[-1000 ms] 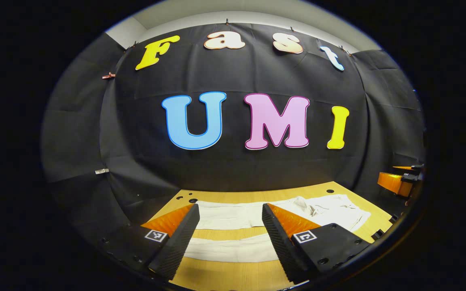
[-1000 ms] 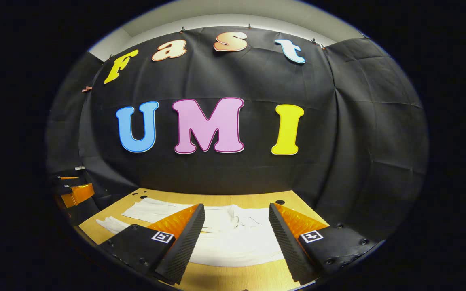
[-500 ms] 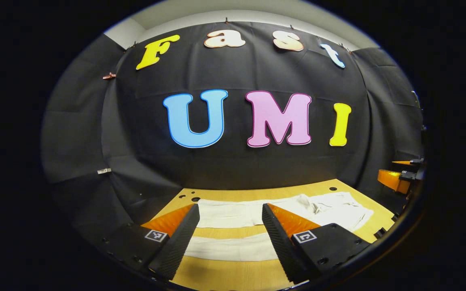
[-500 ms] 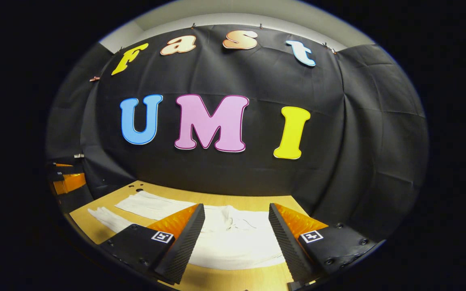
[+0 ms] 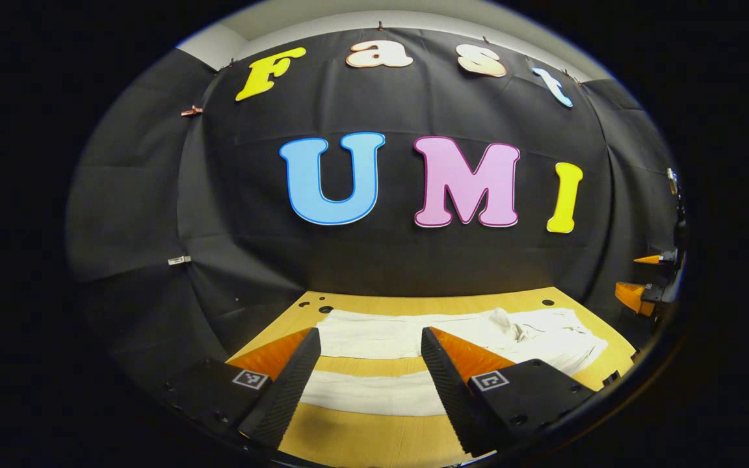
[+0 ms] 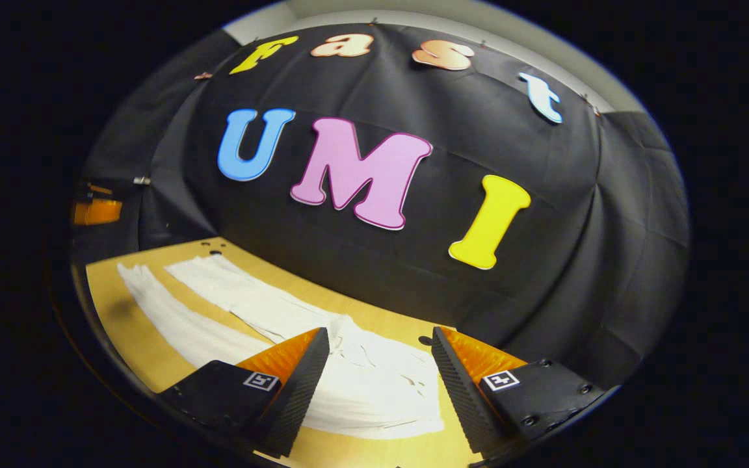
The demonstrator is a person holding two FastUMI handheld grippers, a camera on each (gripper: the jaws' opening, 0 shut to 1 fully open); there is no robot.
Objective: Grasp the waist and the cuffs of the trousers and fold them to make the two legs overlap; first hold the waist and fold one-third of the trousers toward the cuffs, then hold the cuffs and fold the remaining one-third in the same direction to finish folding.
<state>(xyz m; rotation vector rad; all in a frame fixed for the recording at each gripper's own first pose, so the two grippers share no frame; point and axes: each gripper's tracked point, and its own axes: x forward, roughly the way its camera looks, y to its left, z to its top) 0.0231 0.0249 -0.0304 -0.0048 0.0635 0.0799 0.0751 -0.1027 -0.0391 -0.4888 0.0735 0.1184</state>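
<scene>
White trousers (image 5: pixel 381 341) lie flat on the wooden table (image 5: pixel 361 442), the two legs spread apart side by side, the waist at the right in the left gripper view. My left gripper (image 5: pixel 365 383) hovers open above the near leg (image 5: pixel 368 393), close to the cuffs, touching nothing. In the right gripper view the trousers (image 6: pixel 374 390) run from the waist near me out to the left, legs (image 6: pixel 173 325) apart. My right gripper (image 6: pixel 381 390) is open over the waist end, tilted, with nothing between its fingers.
The booth's black cloth wall rises right behind the table's far edge. Small holes (image 5: pixel 326 309) dot the table's far corners. The other gripper (image 5: pixel 644 296) shows at the far right of the left gripper view, and another (image 6: pixel 98 211) at the far left of the right gripper view.
The right gripper has rolled and swung, so its view now tilts and more of the legs shows at left. The left gripper shifted slightly. Both stayed open; the trousers have not moved.
</scene>
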